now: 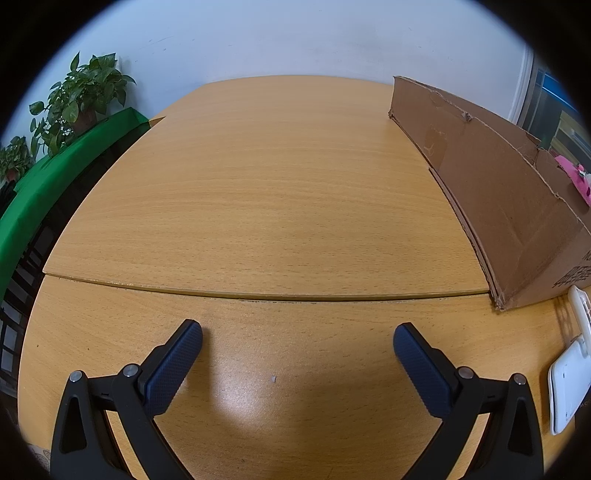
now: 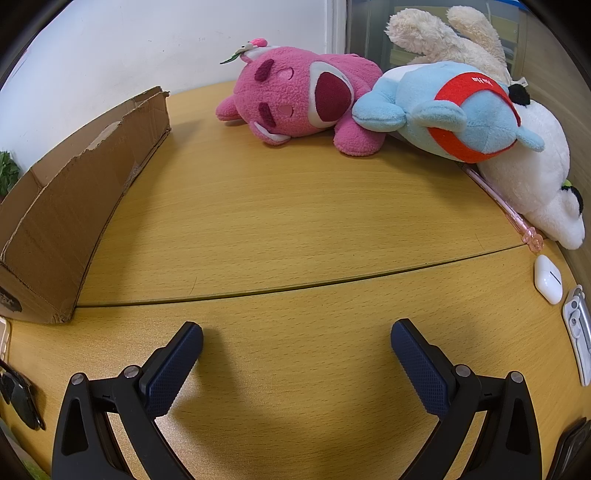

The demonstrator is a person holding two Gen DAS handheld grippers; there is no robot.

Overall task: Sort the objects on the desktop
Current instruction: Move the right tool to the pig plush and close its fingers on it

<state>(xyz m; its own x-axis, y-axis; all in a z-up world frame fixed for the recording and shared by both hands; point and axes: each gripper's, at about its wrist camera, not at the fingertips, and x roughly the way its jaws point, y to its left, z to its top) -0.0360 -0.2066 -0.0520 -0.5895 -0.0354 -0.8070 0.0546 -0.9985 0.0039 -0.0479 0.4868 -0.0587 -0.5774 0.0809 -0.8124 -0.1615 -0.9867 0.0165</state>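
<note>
1. Pink fleece marks the nearest toy to the centre: a pink plush bear lies on its side well ahead of the right gripper, slightly right of the line between its fingers.
2. A light-blue plush with red bands leans against the bear's right side, and a white plush lies under and behind it — further right of the fingers.
3. A cream plush sits behind these, at the far right.
4. A thin pink pen lies along the white plush's near edge; a white earbud case rests just beyond the pen's tip, right of the right finger.
5. A white clip-like object lies nearer still on the far right.
6. The right gripper's fingers stand wide apart, holding nothing, over bare wooden table.
7. A cardboard box stands ahead and to the left of the right fingers; in the left wrist view the same box is ahead and to the right.
8. The left gripper is likewise spread and empty — a white phone-like device lies right of its right finger.
9. Potted plants and a green cloth sit far left.
</note>
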